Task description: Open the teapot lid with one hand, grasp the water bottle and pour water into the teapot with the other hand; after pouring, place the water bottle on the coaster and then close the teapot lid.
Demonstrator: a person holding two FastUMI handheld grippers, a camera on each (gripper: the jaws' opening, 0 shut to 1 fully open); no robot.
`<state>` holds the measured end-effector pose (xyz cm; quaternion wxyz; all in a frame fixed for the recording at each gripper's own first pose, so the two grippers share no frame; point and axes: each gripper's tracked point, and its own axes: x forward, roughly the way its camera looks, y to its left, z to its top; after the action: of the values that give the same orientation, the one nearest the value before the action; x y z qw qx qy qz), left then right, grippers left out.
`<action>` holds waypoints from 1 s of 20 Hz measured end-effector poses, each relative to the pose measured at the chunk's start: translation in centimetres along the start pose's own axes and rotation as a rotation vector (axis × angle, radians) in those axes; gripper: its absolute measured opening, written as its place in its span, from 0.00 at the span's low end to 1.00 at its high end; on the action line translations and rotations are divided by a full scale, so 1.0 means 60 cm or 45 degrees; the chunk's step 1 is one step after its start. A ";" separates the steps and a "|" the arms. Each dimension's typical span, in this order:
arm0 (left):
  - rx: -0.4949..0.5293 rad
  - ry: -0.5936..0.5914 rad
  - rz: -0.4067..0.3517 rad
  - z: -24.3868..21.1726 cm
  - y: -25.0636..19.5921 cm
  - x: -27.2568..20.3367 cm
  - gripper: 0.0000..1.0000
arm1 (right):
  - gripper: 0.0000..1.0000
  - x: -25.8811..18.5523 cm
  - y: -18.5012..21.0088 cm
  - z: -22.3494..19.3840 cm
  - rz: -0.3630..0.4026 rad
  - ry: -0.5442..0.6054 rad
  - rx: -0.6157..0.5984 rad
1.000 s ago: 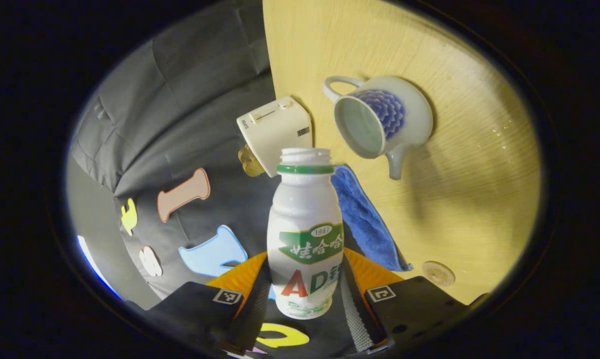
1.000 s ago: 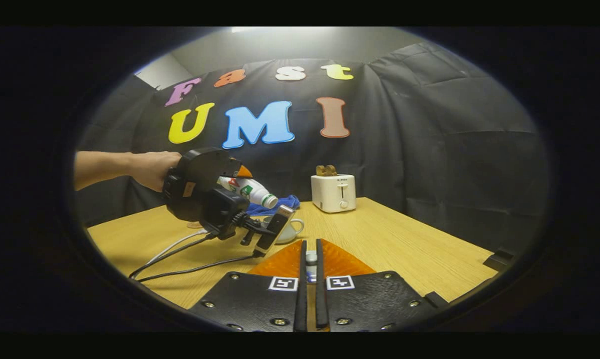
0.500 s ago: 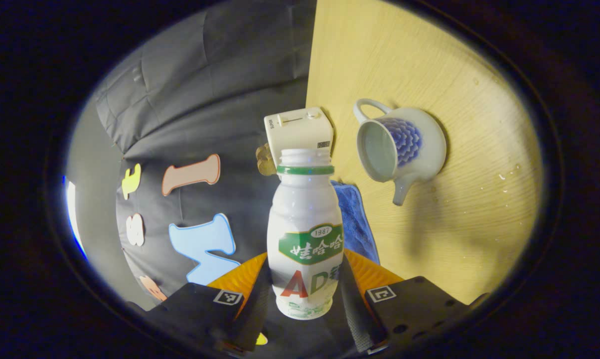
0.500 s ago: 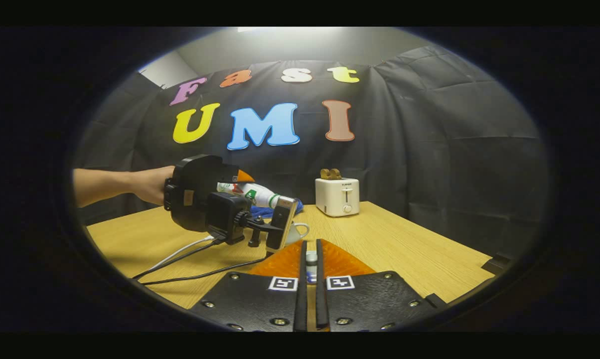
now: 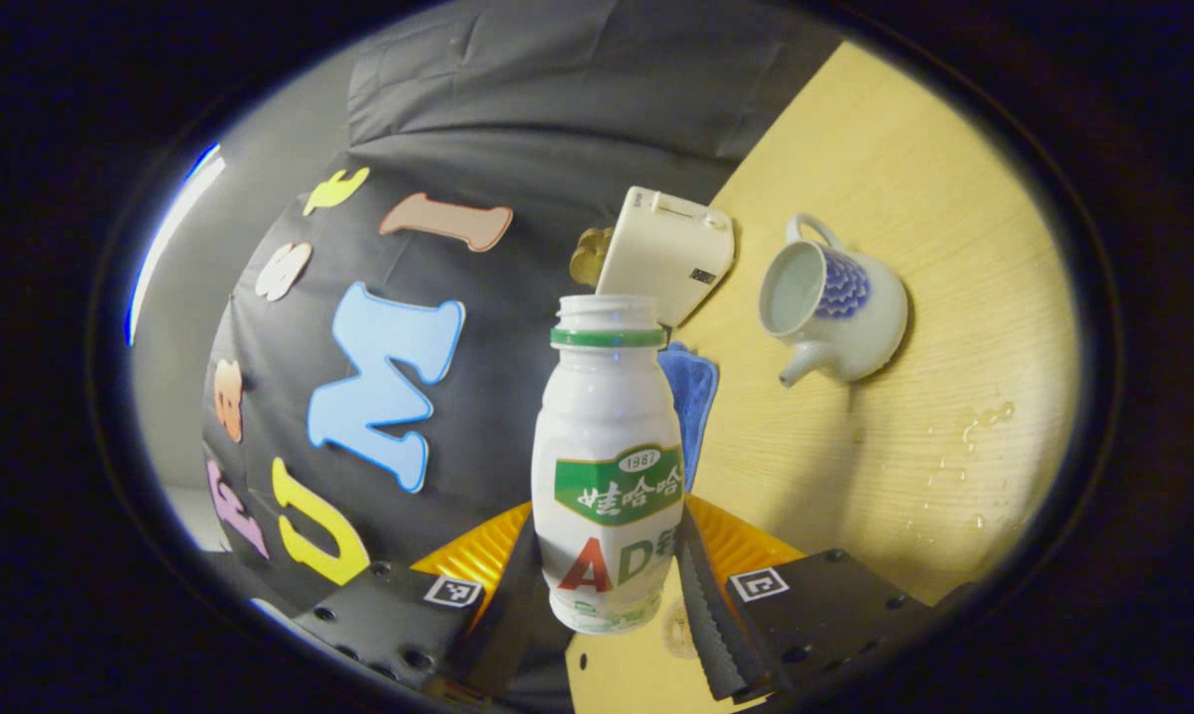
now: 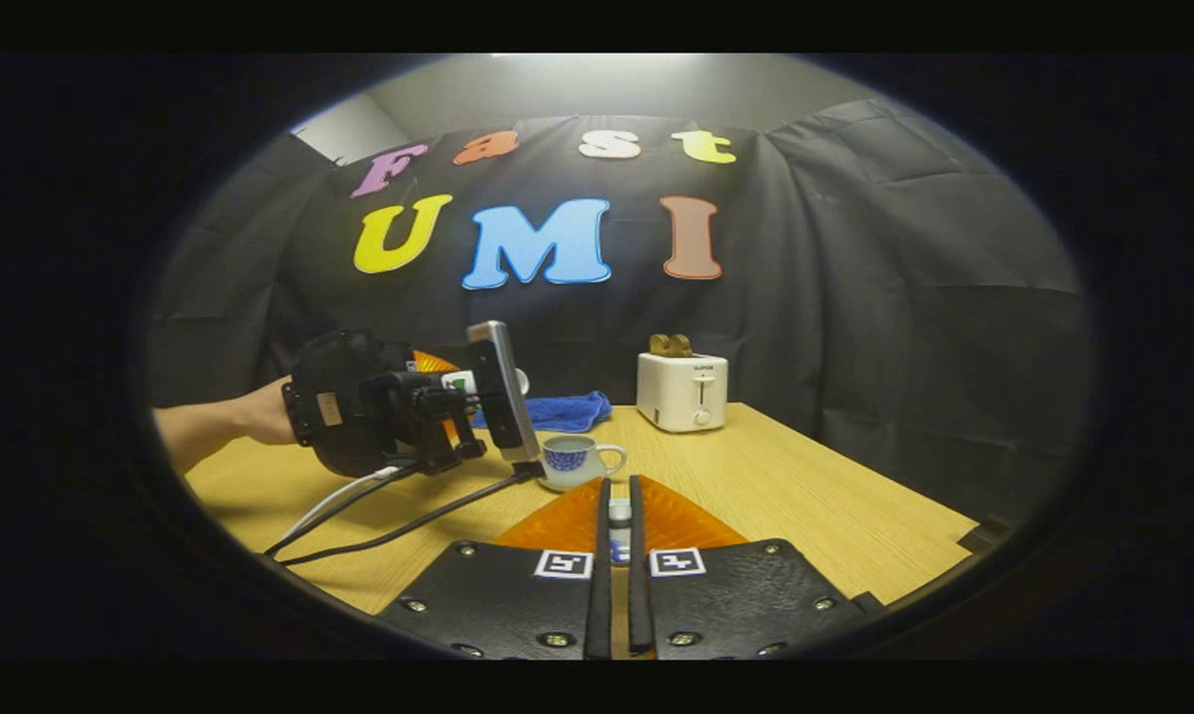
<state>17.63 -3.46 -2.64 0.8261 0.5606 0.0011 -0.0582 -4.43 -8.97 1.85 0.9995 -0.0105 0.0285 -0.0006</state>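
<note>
Left gripper view: our left hand-held gripper (image 5: 609, 575) clamps the water bottle (image 5: 607, 466); the right hand-held gripper (image 6: 618, 526) pinches the teapot lid (image 6: 619, 513).

Counted on and above the pale wooden table (image 6: 805, 496): one white plastic water bottle with a green neck ring (image 5: 607, 466), uncapped; one white ceramic teapot with a blue flower pattern (image 5: 835, 307), lidless; one small lid knob (image 6: 619, 513) pinched between fingers; one cream toaster (image 6: 681, 390); one blue folded cloth (image 6: 557, 409); one round tan coaster (image 5: 678, 627); two grippers (image 5: 607, 585) (image 6: 618, 555); one hand (image 6: 260, 416).
</note>
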 end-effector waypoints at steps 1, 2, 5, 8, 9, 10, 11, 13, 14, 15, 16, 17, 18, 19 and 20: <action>-0.051 0.005 0.017 -0.007 0.005 -0.004 0.82 | 0.07 0.006 0.005 0.000 0.013 0.002 0.002; -0.099 0.011 0.032 -0.012 0.013 -0.006 0.82 | 0.07 0.013 0.010 0.002 0.026 0.003 0.004; -0.279 -0.004 0.082 -0.019 0.032 -0.010 0.82 | 0.07 0.041 0.022 0.006 0.052 0.011 -0.010; -0.440 -0.036 0.132 -0.034 0.052 -0.023 0.82 | 0.07 0.077 0.038 0.015 0.077 0.024 -0.026; -0.485 -0.048 0.143 -0.037 0.056 -0.025 0.82 | 0.07 0.089 0.042 0.017 0.083 0.026 -0.035; -0.534 -0.055 0.150 -0.043 0.061 -0.033 0.82 | 0.07 0.102 0.048 0.022 0.092 0.023 -0.043; -0.587 -0.069 0.152 -0.044 0.067 -0.040 0.82 | 0.07 0.117 0.053 0.026 0.095 0.020 -0.048; -0.721 -0.109 0.161 -0.046 0.083 -0.053 0.82 | 0.07 0.147 0.060 0.038 0.103 0.007 -0.048; -0.798 -0.134 0.159 -0.047 0.089 -0.058 0.82 | 0.07 0.164 0.061 0.044 0.100 0.002 -0.047; -0.869 -0.152 0.146 -0.048 0.095 -0.064 0.82 | 0.07 0.181 0.064 0.049 0.095 -0.003 -0.047; -0.927 -0.162 0.129 -0.050 0.095 -0.068 0.75 | 0.07 0.195 0.066 0.053 0.088 -0.002 -0.048; -0.973 -0.173 0.129 -0.051 0.103 -0.075 0.75 | 0.07 0.210 0.070 0.057 0.084 -0.010 -0.055; -1.012 -0.191 0.127 -0.051 0.113 -0.081 0.82 | 0.07 0.224 0.073 0.058 0.075 -0.013 -0.067; -1.049 -0.208 0.129 -0.051 0.123 -0.089 0.82 | 0.07 0.238 0.075 0.060 0.069 -0.015 -0.077; -1.080 -0.213 0.122 -0.056 0.127 -0.095 0.75 | 0.07 0.250 0.077 0.061 0.065 -0.017 -0.084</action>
<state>12.91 2.96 3.53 0.9822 0.1644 -0.0680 -0.0596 10.77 -4.33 4.54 0.9985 -0.0428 0.0222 0.0258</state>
